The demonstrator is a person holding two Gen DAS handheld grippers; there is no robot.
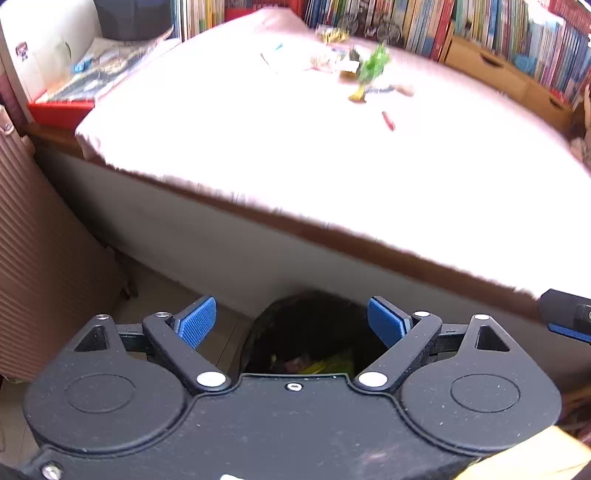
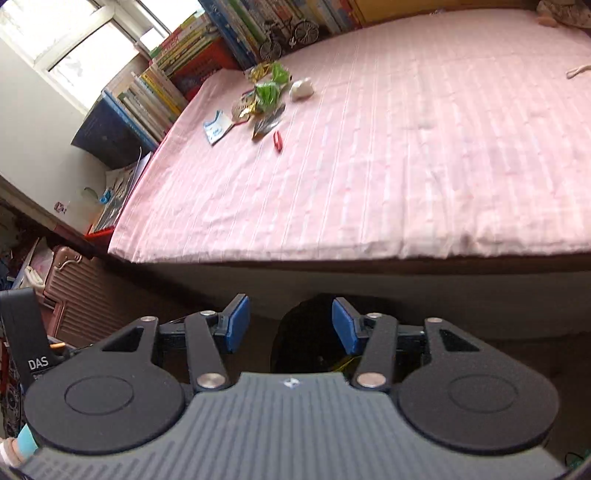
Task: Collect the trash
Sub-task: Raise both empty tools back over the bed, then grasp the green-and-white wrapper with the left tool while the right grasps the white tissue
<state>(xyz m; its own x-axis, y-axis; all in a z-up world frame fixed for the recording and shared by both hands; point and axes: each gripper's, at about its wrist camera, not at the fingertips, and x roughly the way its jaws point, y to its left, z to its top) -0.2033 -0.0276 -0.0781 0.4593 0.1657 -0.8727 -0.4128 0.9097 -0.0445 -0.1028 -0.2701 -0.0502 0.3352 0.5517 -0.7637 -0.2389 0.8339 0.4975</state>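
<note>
1. Left wrist view: the left gripper (image 1: 291,325) has its jaws spread wide and holds nothing. It hangs over the bin (image 1: 306,332), a dark bin on the floor against the bed's near edge, with a few wrappers at its bottom.
2. The trash (image 1: 364,70) lies on the bed (image 1: 258,147), well apart from the gripper, near the far edge by the books (image 1: 498,33). A red piece (image 1: 388,120) lies just nearer than the heap.
3. The sheet is washed out and blurred here, so the single pieces are hard to tell apart.
4. Right wrist view: the right gripper (image 2: 291,325) is likewise spread and empty, also above the bin (image 2: 306,332).
5. The heap (image 2: 264,99) shows clearer: green wrappers, a white wad (image 2: 301,89), a blue-white packet (image 2: 217,126), the red piece (image 2: 277,141).
6. Judgement: both tongs stand between drops; the next move calls for a long reach across the bed to pinch one piece.
7. The bin's contents are mostly hidden by the gripper bodies.
</note>
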